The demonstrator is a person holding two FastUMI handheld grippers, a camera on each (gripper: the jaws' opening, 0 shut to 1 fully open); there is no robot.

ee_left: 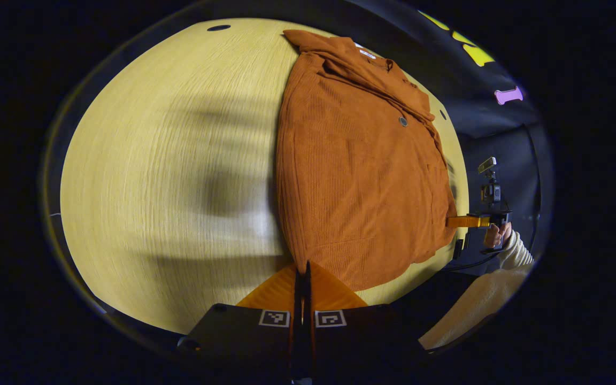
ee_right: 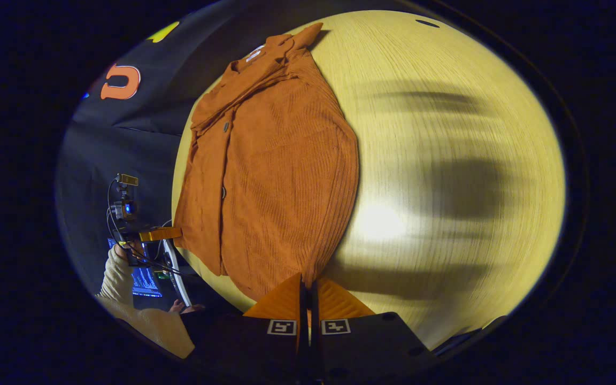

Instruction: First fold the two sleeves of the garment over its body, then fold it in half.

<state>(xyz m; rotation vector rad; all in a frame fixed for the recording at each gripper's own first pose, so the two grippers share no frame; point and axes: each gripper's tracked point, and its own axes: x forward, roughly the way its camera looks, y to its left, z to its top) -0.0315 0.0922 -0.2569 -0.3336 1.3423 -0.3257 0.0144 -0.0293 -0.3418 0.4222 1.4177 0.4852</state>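
wood-grain table (ee_left: 169,176) carries the orange garment (ee_left: 356,176), sleeves folded over its body (collar at the far end). left gripper (ee_left: 306,267) pinches the hem corner, fingers closed together on the cloth. right gripper (ee_right: 306,282) likewise clamps the opposite hem corner.

Garment (ee_left: 361,176): rust-orange cloth, ribbed knit in fine lengthwise cords, matt, soft folds toward 12 o'clock; small dull grey buttons (ee_left: 403,121); white woven label at the collar.

Table (ee_left: 169,176): pale wood-grain top, smooth, semi-gloss, with a bright sheen patch beside the garment's hem.

Booth wall: black cloth, matt.

Person's sleeve (ee_left: 514,254), at 4 o'clock in the left gripper view: cream knit, ribbed cuff, matt.

Gripper bodies at 6 o'clock in each view: dark, matt, plastic-looking housings bearing printed square markers.
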